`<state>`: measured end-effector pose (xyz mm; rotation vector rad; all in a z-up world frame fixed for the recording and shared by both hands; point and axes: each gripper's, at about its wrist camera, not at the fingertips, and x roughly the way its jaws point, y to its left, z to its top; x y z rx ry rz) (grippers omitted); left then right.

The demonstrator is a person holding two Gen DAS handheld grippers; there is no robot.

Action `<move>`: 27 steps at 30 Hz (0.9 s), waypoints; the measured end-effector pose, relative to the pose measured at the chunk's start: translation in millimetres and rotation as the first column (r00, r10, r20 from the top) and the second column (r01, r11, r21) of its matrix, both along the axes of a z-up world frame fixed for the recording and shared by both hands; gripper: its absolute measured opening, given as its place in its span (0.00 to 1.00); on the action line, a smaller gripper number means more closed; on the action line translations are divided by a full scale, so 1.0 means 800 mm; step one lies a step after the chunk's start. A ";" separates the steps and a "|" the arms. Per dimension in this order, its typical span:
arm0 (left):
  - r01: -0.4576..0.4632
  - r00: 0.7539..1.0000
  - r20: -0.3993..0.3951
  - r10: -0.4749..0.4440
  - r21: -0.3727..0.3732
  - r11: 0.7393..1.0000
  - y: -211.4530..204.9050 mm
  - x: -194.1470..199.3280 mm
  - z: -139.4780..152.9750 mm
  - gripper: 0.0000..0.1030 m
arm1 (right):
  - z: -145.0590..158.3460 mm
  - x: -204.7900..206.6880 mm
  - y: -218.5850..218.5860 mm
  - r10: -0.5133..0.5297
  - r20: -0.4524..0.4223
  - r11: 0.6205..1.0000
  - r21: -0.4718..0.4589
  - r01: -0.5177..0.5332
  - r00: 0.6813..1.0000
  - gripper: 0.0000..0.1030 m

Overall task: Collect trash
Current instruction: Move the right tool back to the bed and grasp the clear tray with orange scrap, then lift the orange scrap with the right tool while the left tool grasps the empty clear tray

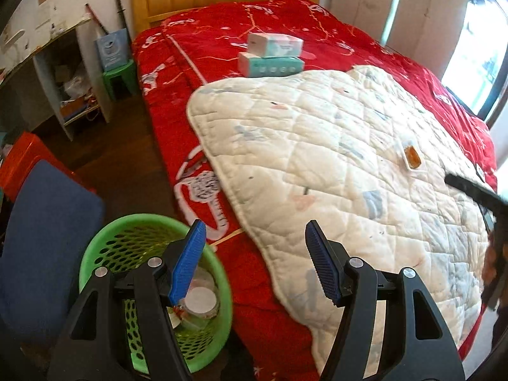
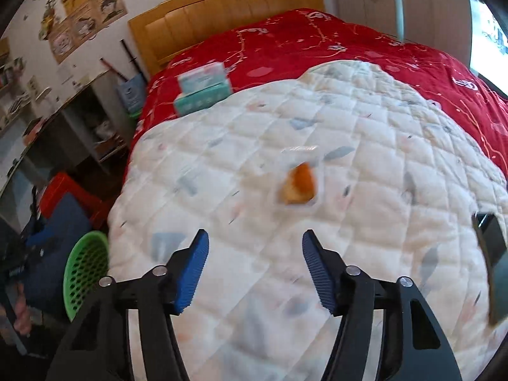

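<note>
We hold our left gripper (image 1: 254,238) spread with nothing between its jaws, above the bed's near edge, where the white quilt (image 1: 333,158) ends over the red cover (image 1: 177,133). The green basket (image 1: 95,254) stands on the floor just beside that edge, some trash already in it. Our right gripper (image 2: 255,241) is also spread and empty over open quilt. The orange wrapper (image 2: 300,184) lies ahead of it, well apart from the quilt's edges.

Bright daylight from the window (image 1: 476,63) at right; fisheye-bent edges, motion blur in right view.
</note>
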<state>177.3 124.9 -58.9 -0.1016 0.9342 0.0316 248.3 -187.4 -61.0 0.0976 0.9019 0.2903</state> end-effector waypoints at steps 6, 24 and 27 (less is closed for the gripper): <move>0.028 0.999 -0.022 -0.027 0.016 0.999 -0.017 0.018 -0.011 0.63 | -0.012 0.056 -0.009 0.012 -0.025 0.999 -0.032 -0.013 1.000 0.32; 0.067 0.997 -0.044 -0.067 0.011 0.998 -0.040 0.049 -0.026 0.63 | -0.060 0.125 0.009 0.055 -0.071 0.975 -0.211 -0.069 0.996 0.26; 0.077 0.996 -0.043 -0.076 0.004 0.997 -0.046 0.054 -0.027 0.63 | -0.064 0.125 0.012 0.054 -0.067 0.968 -0.243 -0.069 0.996 0.21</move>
